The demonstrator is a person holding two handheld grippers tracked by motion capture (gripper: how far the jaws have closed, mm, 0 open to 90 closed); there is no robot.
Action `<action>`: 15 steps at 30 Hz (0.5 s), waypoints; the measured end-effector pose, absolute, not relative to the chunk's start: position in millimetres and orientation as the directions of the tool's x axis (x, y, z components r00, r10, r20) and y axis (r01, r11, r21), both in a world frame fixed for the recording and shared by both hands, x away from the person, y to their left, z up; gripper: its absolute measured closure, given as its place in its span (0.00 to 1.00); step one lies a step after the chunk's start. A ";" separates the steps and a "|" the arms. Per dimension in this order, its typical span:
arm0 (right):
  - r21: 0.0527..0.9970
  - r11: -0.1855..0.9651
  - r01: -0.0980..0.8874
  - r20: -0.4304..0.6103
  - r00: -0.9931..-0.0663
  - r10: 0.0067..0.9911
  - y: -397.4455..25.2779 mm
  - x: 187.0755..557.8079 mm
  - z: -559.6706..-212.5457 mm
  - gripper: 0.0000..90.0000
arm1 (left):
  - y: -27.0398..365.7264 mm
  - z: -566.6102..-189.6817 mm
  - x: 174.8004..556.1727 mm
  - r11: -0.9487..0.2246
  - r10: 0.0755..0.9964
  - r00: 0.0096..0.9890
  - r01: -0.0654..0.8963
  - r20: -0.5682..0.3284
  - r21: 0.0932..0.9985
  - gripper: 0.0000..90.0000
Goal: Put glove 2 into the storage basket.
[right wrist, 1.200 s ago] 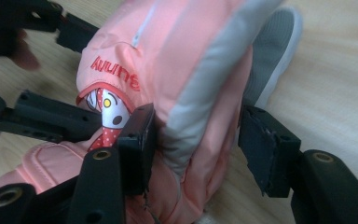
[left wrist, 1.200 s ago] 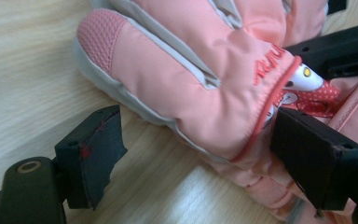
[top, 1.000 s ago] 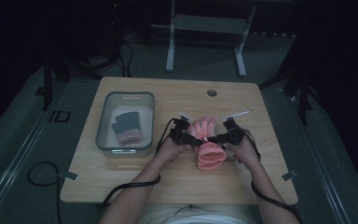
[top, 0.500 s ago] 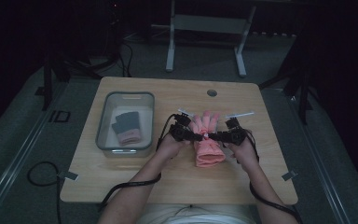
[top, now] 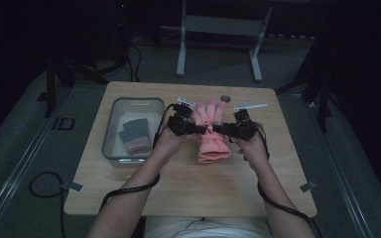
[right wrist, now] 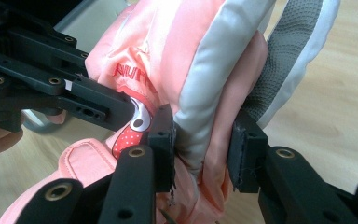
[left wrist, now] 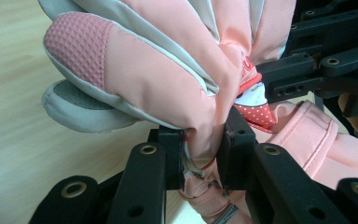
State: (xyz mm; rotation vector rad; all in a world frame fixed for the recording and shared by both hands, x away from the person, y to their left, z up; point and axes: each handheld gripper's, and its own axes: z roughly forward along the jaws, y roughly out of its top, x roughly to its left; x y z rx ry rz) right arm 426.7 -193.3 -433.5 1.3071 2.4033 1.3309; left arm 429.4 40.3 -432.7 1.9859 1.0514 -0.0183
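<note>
A pink and grey padded glove (top: 212, 141) hangs between my two grippers over the middle of the wooden table (top: 178, 191), fingers pointing away and cuff toward the person. My left gripper (top: 199, 129) is shut on its left side. In the left gripper view my left gripper (left wrist: 204, 145) pinches bunched pink fabric of the glove (left wrist: 158, 79). My right gripper (top: 220, 129) is shut on the glove's right side. In the right gripper view my right gripper (right wrist: 204, 140) clamps a fold of the glove (right wrist: 200, 70). The two grippers nearly meet at the glove's middle.
A clear plastic bin (top: 110, 135) stands left of the grippers and holds dark gloves (top: 134, 130) with a pink cuff. A round hole (top: 225, 98) sits near the table's far edge. Cables trail off the near left edge.
Both grippers have carried the glove away from the person and slightly left. Its fingers now stand higher and the cuff rests less on the table.
</note>
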 end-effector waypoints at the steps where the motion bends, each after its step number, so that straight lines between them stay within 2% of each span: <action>1: 0.733 0.250 0.632 0.299 -0.630 0.717 -189.9 428.1 -430.1 0.74 | 44.0 -428.6 429.1 -0.271 0.671 0.642 0.678 -0.371 0.683 0.82; 15: 0.762 0.290 0.578 0.277 -0.697 0.661 -131.3 438.4 -399.1 0.74 | 100.9 -395.3 420.7 -0.232 0.735 0.590 0.682 -0.333 0.694 0.82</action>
